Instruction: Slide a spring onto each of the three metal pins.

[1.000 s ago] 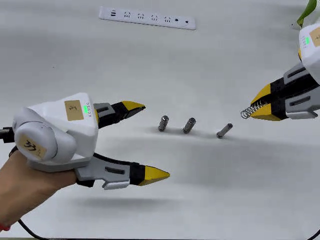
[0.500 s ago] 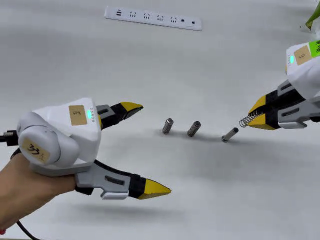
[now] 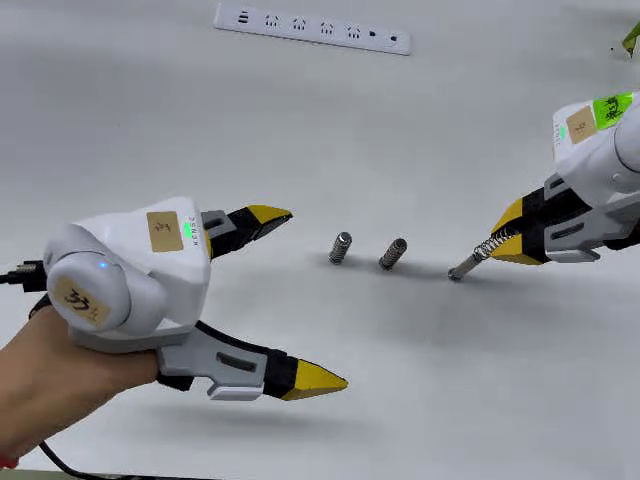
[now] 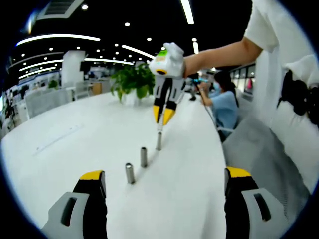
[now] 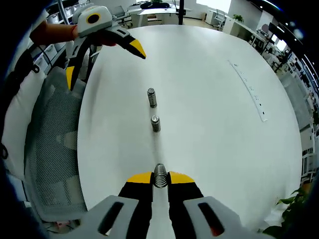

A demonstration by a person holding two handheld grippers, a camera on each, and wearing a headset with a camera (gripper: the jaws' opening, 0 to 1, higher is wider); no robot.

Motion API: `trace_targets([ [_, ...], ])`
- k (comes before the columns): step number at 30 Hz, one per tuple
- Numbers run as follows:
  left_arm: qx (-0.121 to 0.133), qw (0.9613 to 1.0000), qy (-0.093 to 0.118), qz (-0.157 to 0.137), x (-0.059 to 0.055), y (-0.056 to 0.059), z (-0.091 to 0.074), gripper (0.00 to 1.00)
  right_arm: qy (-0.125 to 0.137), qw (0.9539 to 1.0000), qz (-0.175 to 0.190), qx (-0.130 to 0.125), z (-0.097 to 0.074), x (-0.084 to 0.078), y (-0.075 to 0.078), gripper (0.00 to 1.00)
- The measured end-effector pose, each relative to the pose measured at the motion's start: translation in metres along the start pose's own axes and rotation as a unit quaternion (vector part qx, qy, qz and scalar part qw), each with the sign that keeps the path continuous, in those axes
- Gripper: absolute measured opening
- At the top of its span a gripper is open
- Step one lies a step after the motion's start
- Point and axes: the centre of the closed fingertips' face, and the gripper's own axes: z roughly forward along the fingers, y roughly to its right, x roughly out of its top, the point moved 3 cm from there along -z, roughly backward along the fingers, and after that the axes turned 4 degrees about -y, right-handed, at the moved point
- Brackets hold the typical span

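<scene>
Surface (image 3: 130,120): white, matt, wide. Strip (image 3: 312,28): a white power strip lying flat on the side of the surface far from you. Pin one (image 3: 341,247) and pin two (image 3: 393,253): upright in a row mid-surface, near each other, each wearing a coil. Pin three (image 3: 460,269): next in the row on your right, with its smooth shaft showing. Spring (image 3: 483,250): pinched at one end in your right tongs (image 3: 496,245), which are clenched on it. Its free end meets the top of pin three; you cannot tell whether it has passed over the tip. Left tongs (image 3: 312,297): spread wide and holding nothing, they hover above the surface well to the left of the row, with their tips pointing toward it. Room, from the left gripper view: an open-plan hall under a dark ceiling with strip lights (image 4: 65,39), a plant (image 4: 132,82) at the far end of the surface, and a seated person (image 4: 224,107) beyond its edge. Room, from the right gripper view: a grey mesh chair (image 5: 52,149) just beside the edge of the surface and more desks (image 5: 154,12) behind.
</scene>
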Motion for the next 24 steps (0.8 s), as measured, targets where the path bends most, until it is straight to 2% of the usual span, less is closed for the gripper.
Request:
trace_targets([
  [24, -0.007, 0.9999, 0.004, -0.008, 0.000, 0.002, 0.004, 1.00, -0.001, 1.0000, 0.003, -0.002, 0.022, -0.007, 0.000, 0.12],
])
